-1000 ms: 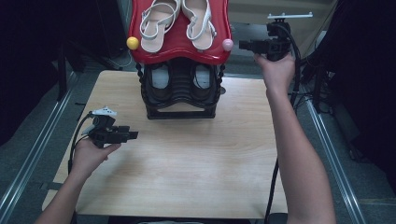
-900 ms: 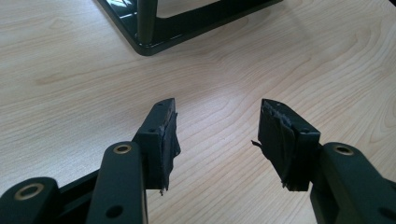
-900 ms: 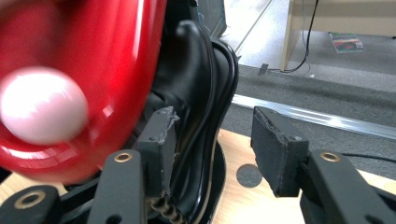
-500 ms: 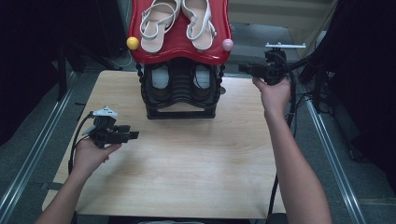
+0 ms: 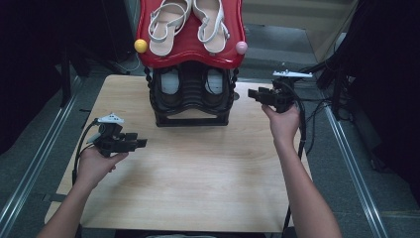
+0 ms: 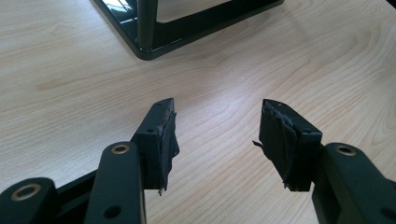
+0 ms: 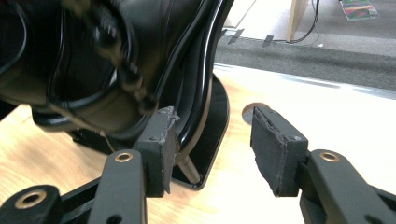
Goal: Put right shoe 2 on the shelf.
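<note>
Right gripper [image 5: 256, 93], jaws spread and empty, is held beside the black two-tier plastic shoe rack [image 5: 192, 101] standing at the table's far edge, where dark shoes [image 5: 171, 84] are shelved untouched, so no grasp is yet judged made.

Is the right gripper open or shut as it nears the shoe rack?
Open. In the right gripper view the right gripper has its two black jaws standing well apart with nothing between them, beside the black shoe rack.

two sandals [image 5: 190, 25], two black shoes [image 5: 190, 87], one rack [image 5: 192, 118]
</note>
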The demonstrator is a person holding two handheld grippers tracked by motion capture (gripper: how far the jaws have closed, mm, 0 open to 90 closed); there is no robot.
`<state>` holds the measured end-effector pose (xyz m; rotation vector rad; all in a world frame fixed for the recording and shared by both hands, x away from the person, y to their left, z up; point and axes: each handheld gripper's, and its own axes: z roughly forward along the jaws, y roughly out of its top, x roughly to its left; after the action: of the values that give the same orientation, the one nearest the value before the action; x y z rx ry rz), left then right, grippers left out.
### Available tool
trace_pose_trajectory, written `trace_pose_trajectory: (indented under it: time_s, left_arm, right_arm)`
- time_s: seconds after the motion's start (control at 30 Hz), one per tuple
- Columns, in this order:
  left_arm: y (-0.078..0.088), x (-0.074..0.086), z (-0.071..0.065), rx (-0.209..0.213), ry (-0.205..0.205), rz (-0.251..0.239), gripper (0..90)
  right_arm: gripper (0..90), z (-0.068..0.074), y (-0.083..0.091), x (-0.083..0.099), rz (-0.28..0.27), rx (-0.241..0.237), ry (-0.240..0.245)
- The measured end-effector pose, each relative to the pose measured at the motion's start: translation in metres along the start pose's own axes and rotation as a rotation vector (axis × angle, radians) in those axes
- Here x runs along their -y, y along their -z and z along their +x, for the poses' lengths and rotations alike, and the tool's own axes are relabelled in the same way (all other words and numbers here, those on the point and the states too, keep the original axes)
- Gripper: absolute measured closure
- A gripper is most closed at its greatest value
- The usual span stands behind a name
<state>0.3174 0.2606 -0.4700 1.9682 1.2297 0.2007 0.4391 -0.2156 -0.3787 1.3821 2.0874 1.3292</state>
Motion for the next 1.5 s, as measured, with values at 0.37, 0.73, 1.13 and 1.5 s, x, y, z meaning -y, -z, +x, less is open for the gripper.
trace_pose_trajectory:
  time_s: [0.37,0.73,1.13,1.5]
  left_arm:
    - [0.000,0.000,0.000,0.001,-0.001,-0.006,45.9]
    - [0.000,0.000,-0.001,0.012,0.000,-0.003,45.5]
    - [-0.004,0.000,-0.002,0.020,-0.009,-0.005,43.8]
    - [-0.010,0.000,0.001,0.021,-0.007,0.002,42.8]
  right_arm:
    - [51.5,0.003,-0.006,0.041,0.017,-0.030,-0.008]
    - [52.4,0.010,-0.009,0.088,0.036,-0.030,0.005]
    - [53.1,0.017,-0.004,0.114,0.030,-0.014,0.046]
    - [52.5,0.014,-0.009,0.125,0.077,-0.033,0.034]
